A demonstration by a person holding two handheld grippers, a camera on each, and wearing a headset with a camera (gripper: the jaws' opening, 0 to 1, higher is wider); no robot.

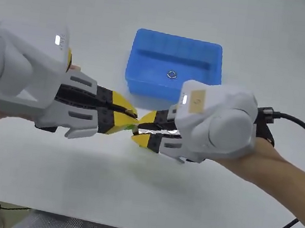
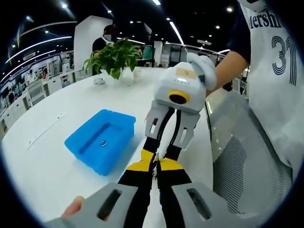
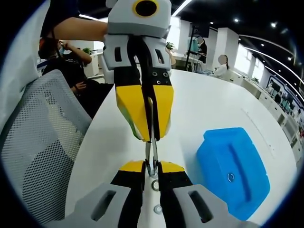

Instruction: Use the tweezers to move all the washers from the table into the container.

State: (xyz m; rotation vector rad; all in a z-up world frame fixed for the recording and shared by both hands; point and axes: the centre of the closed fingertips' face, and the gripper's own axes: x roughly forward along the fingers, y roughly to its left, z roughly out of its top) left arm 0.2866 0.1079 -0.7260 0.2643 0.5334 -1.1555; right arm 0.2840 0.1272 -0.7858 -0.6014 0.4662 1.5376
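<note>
On the table (image 1: 276, 29), the container (image 1: 173, 66) is set at 12 o'clock from the two grippers, and one washer (image 1: 171, 75) is seen lying in its middle. The left gripper (image 1: 132, 117) is placed at 9 o'clock of the right gripper (image 1: 138, 133), tip to tip, with the tweezers (image 1: 159, 129) gripped by both. In the right gripper view a second washer (image 3: 155, 185) and a third washer (image 3: 157, 208) are found on the table beneath the right gripper's jaws, at 9 o'clock of the container
</note>
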